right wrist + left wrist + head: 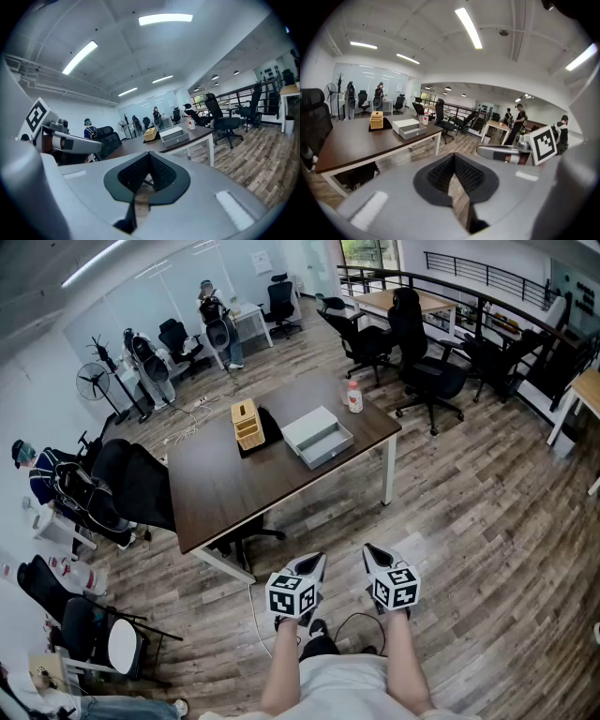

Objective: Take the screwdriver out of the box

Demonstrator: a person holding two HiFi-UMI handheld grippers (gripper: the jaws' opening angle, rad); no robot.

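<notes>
The grey box [317,437] sits on the dark table [216,493] with its drawer pulled partly out; no screwdriver shows in any view. It also appears far off in the left gripper view as the grey box [408,128] and in the right gripper view as the grey box [174,136]. My left gripper [315,562] and right gripper [371,551] hover side by side over the wooden floor, well short of the table. The left gripper [453,161] is shut with nothing in it. On the right gripper [149,169] the jaws also meet, empty.
A wooden slatted box [247,425] on a black mat and a red-capped bottle [354,397] share the table. Black office chairs [427,371] stand beyond its far end, and another chair [131,486] at its left side. A cable [255,610] trails on the floor near my feet.
</notes>
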